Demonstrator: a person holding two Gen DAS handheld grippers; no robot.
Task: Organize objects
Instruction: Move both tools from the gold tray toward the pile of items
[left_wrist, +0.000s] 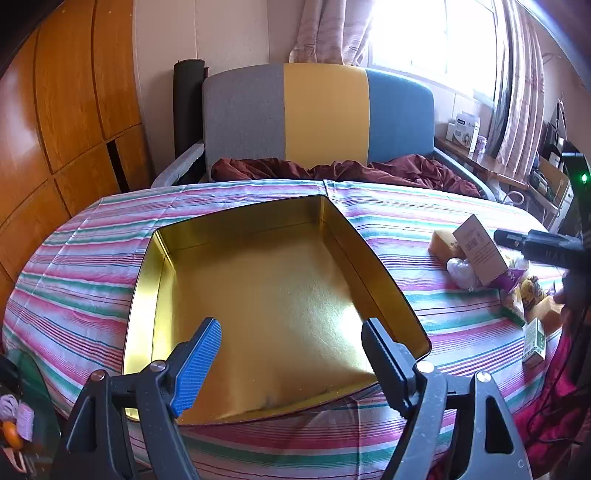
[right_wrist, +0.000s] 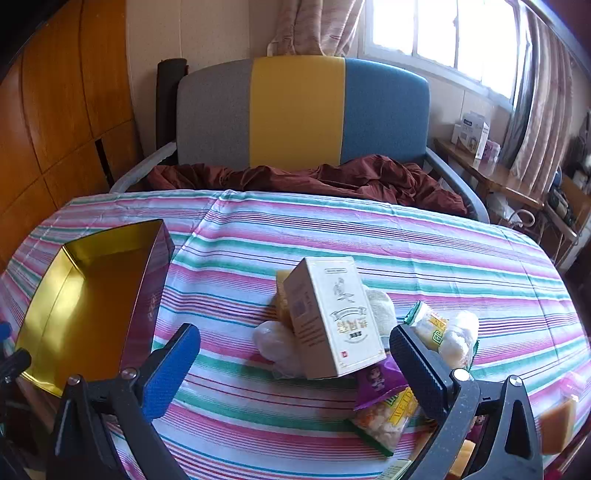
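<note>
Both grippers stand wide apart with nothing between the jaws. The left gripper (left_wrist: 291, 354) hangs just over the near edge of the gold tin (left_wrist: 258, 295), which sits empty right under its fingers. The right gripper (right_wrist: 295, 365) points down at the heap of snacks, with the white carton (right_wrist: 332, 317) lying tilted just ahead of it, propped on a white wrapped bun (right_wrist: 277, 343) and a yellow block (right_wrist: 282, 295).

That carton looks the likeliest first pick, and I'd say the risk sits there: it leans on soft, loose things, so a closing jaw may push it sideways rather than pinch it, or drag the bun along. The purple packet (right_wrist: 373, 380) and the clear bag of crackers (right_wrist: 384, 421) lie right against the right-hand finger and could get caught in the grip.

Between heap and tin the striped cloth (right_wrist: 369, 236) is bare, though the tin's tall wall faces the heap, so anything carried low could knock it.
</note>
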